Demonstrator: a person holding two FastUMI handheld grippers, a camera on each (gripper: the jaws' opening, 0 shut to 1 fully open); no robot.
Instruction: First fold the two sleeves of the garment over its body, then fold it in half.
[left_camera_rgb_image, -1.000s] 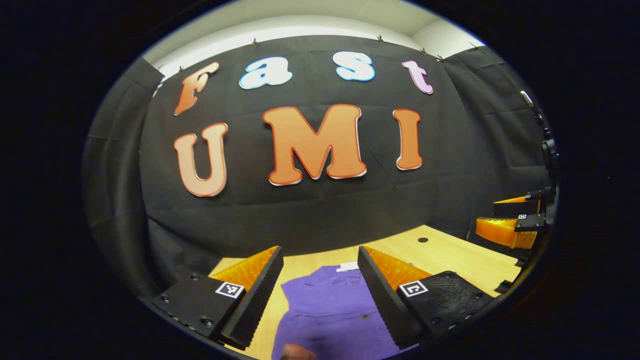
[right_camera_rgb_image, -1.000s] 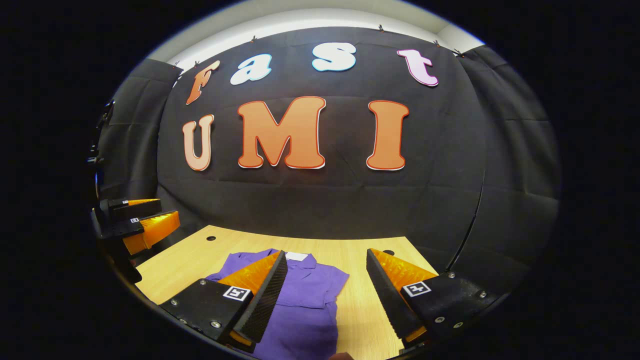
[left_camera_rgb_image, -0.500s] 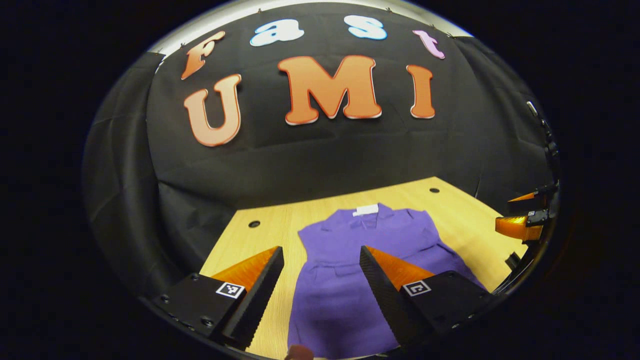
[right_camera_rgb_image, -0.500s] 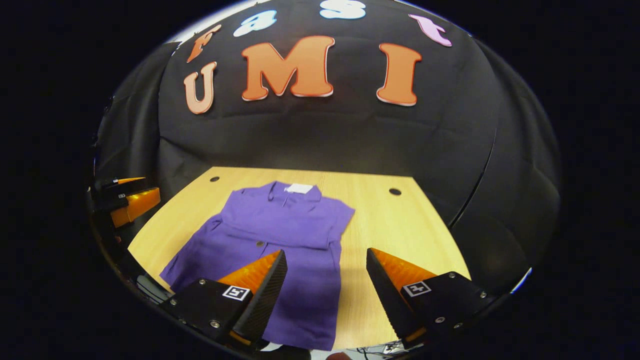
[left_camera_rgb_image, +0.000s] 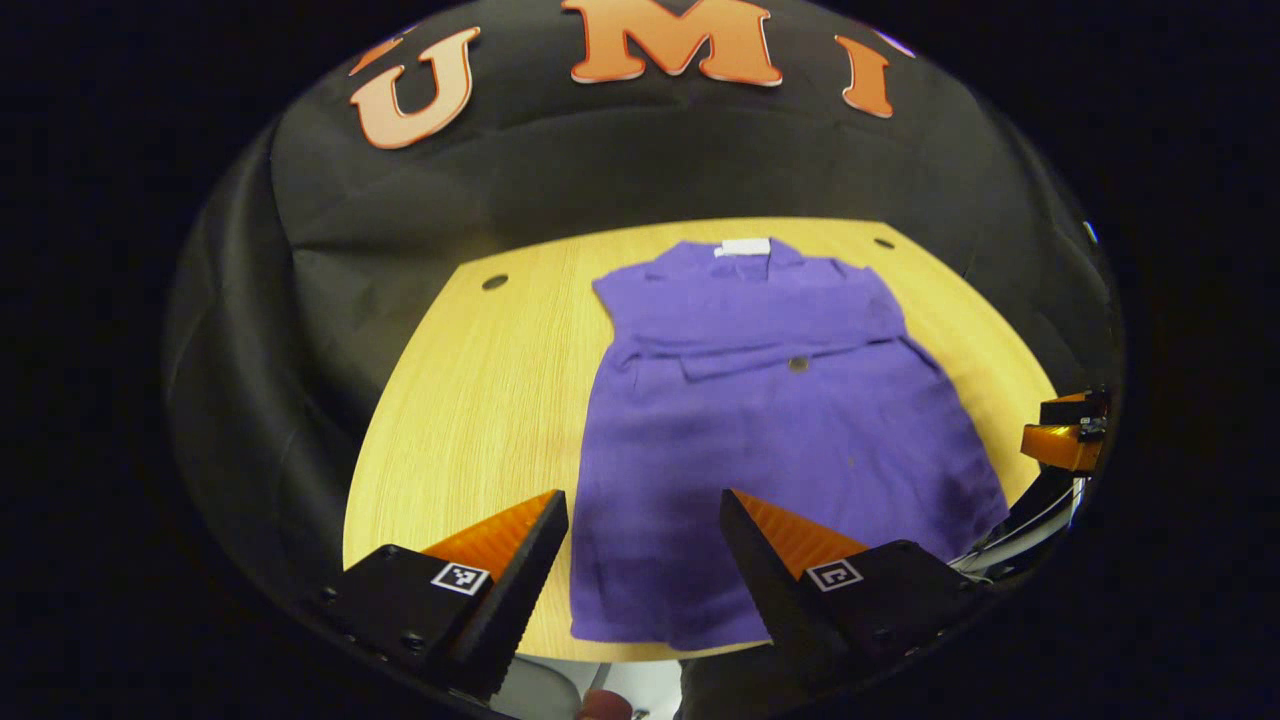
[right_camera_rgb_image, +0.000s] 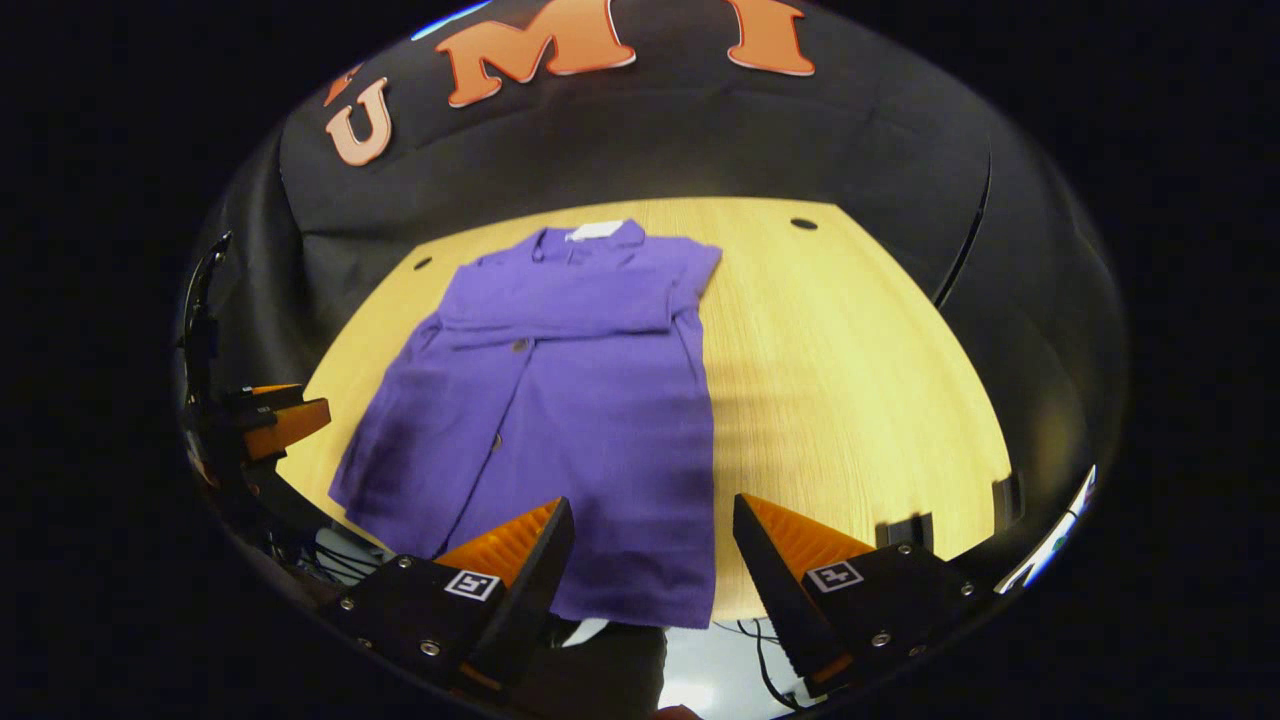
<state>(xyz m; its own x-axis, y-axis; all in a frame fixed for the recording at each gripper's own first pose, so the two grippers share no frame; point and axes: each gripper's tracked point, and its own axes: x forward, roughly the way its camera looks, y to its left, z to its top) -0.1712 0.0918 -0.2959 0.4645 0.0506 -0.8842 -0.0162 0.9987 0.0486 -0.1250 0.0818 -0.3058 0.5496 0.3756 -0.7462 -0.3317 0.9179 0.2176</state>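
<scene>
Purple short-sleeved button-front garment (left_camera_rgb_image: 770, 420) lies flat on light wooden table (left_camera_rgb_image: 480, 400), sleeves folded across chest, collar toward wall. Left gripper (left_camera_rgb_image: 640, 560) and right gripper (right_camera_rgb_image: 650, 560) above near hem, jaws spread, holding nothing.

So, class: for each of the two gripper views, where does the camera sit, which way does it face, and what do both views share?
Left gripper view: rides on the left gripper, above the near table edge, looking down and forward at the purple button-front garment; its own open orange-and-black fingers show, and the right gripper at the right edge.
Right gripper view: rides on the right gripper, facing likewise; own open fingers show, the left gripper at the left edge.
Shared: the garment, the light wooden table.
</scene>
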